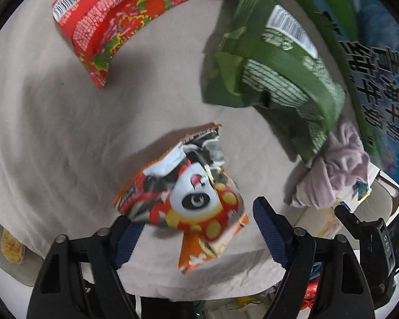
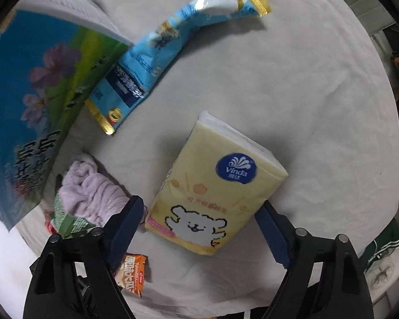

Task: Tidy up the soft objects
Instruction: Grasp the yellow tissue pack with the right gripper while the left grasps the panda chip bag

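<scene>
Left gripper (image 1: 196,228) gapes wide, framing the orange snack bag (image 1: 188,199) unheld; right gripper (image 2: 199,228) equally wide straddles the yellow tissue pack (image 2: 215,186), lilac cloth (image 2: 93,191) at nine o'clock

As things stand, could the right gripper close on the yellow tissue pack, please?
Probably yes. The right gripper is open, its fingers either side of the yellow tissue pack's near end, with nothing lying between. The lilac cloth sits just outside the left finger.
</scene>
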